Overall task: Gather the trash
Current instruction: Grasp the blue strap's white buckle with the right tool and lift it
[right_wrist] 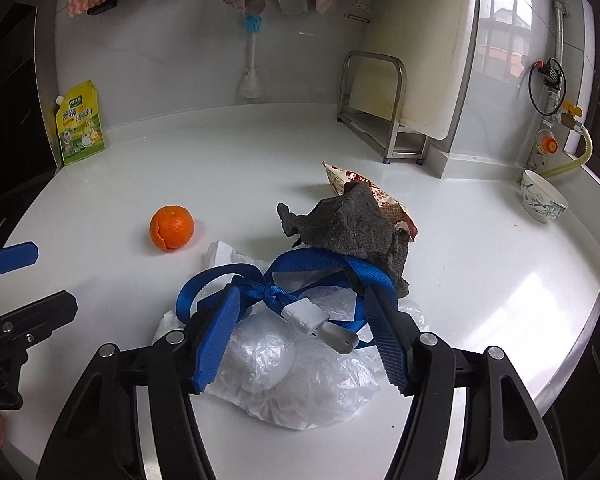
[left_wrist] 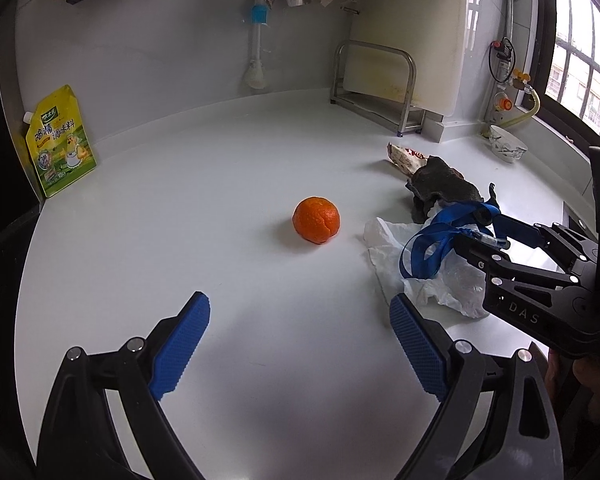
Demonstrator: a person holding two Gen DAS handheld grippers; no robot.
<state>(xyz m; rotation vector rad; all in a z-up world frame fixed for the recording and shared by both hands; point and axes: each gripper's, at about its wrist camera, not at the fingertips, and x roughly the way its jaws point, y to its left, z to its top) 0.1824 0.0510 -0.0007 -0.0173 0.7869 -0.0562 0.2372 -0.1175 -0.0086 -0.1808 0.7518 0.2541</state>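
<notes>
The right tool (right_wrist: 300,312) straddles the blue strap (right_wrist: 316,260) on the plastic bag (right_wrist: 320,392), fingers apart. The left tool (left_wrist: 300,344) gapes wide near the orange (left_wrist: 316,219).

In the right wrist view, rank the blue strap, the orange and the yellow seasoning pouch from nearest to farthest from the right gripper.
1. Blue strap: between the right gripper's fingers.
2. Orange: farther out, to the left.
3. Yellow seasoning pouch: far left, against the back wall.
</notes>
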